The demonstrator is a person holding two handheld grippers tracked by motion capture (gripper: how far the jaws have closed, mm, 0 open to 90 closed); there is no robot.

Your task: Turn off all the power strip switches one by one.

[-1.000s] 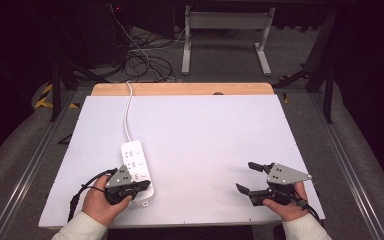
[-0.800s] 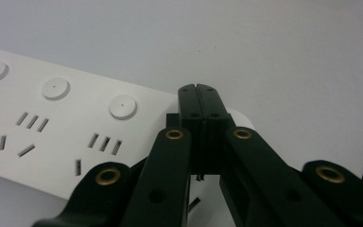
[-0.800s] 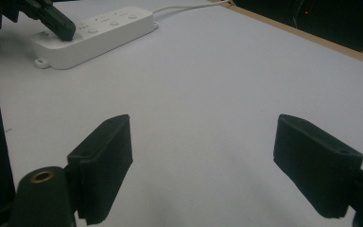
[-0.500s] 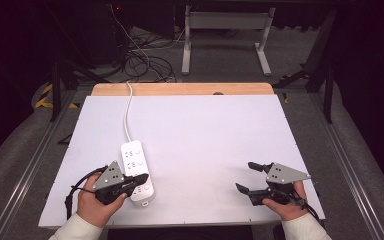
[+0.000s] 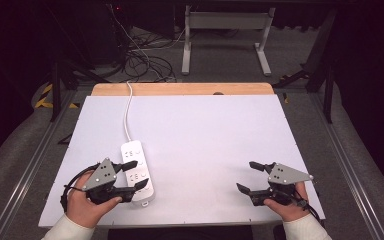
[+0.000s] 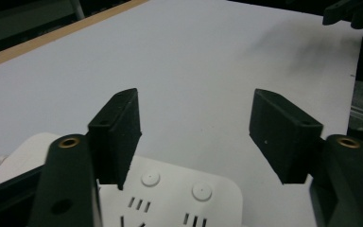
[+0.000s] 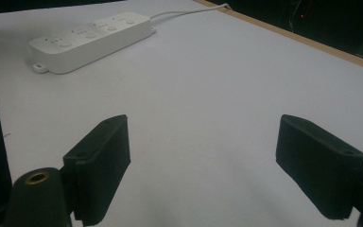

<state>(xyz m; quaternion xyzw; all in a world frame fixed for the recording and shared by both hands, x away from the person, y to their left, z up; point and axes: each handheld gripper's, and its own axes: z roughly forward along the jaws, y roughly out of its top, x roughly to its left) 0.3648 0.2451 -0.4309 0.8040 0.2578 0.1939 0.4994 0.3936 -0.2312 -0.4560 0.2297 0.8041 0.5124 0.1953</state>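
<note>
White plastic oblong power strip [image 5: 138,170] lies flat on the white-topped desk [image 5: 205,130] at near-left, long axis running away from the person, white cord [image 5: 127,110] leading off toward the far wooden edge. Left claw [image 5: 134,175] hovers at the strip's near end w/ jaws apart; in the left gripper view one jaw sits over the strip's top face, the other over bare desk beside it, nothing gripped. Right claw [image 5: 247,177] rests well apart at near-right, jaws spread wide, holding nothing. Step in hand, as judged: seat the left claw on the strip. Procedure: centre the claw so the strip's short width falls between both jaws; keep jaw faces parallel to its long sides; lower until the pads bracket the side walls, not the socket face; close evenly. Risk: an off-centre pinch may skid the strip; cord may drag
</note>
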